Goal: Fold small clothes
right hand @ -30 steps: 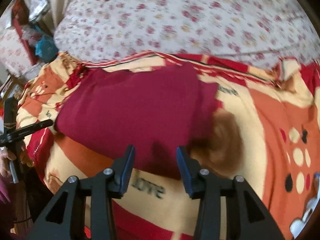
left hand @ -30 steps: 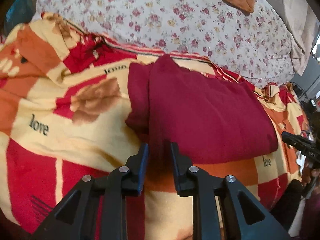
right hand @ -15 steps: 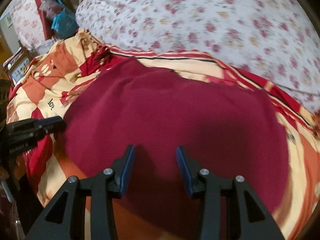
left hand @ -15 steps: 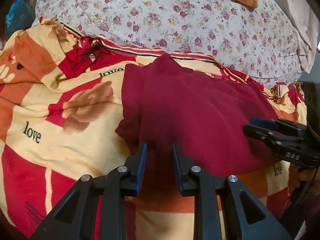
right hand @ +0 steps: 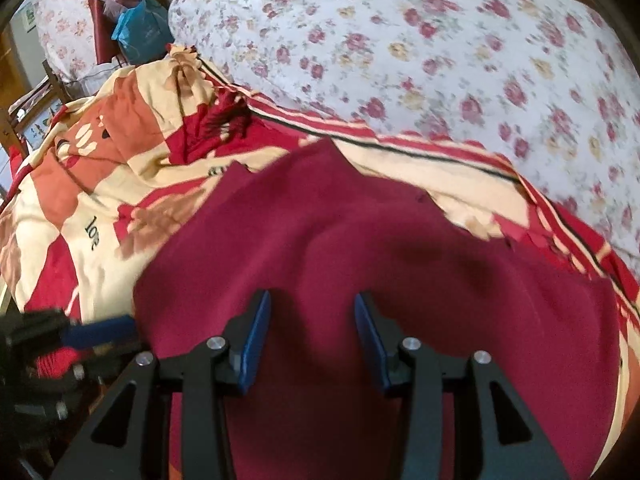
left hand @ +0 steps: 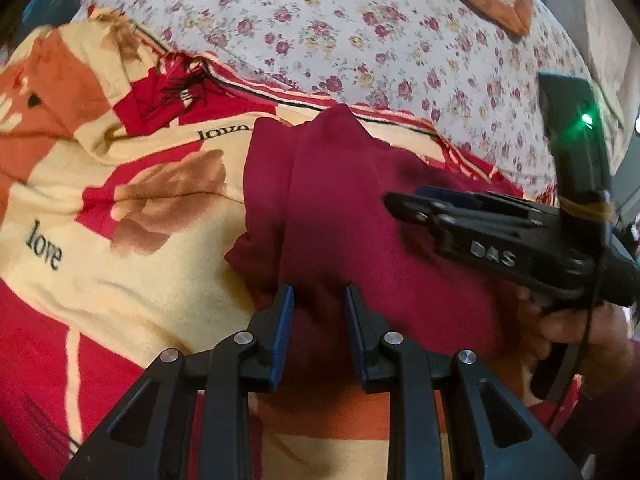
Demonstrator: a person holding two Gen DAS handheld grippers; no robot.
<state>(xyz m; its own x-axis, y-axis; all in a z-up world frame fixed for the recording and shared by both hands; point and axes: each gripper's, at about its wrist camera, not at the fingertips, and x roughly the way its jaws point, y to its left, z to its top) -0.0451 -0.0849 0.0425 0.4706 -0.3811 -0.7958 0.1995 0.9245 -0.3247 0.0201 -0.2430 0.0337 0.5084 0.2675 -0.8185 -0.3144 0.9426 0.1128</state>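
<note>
Both claws, left claw [left hand: 316,300] narrow and empty, right claw [right hand: 312,312] half-wide, hover over the maroon garment [left hand: 360,220]; next, I judge, each must grip its near edge.

Folded garment [left hand: 360,216] lies on blanket [left hand: 120,200]; quilt [left hand: 360,32] behind; right tool [left hand: 404,200] over garment's right part.

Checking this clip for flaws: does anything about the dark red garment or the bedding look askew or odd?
Slightly: the dark red garment lies unevenly, its left edge bunched into a loose roll on the patterned blanket. No damage or spill shows.
</note>
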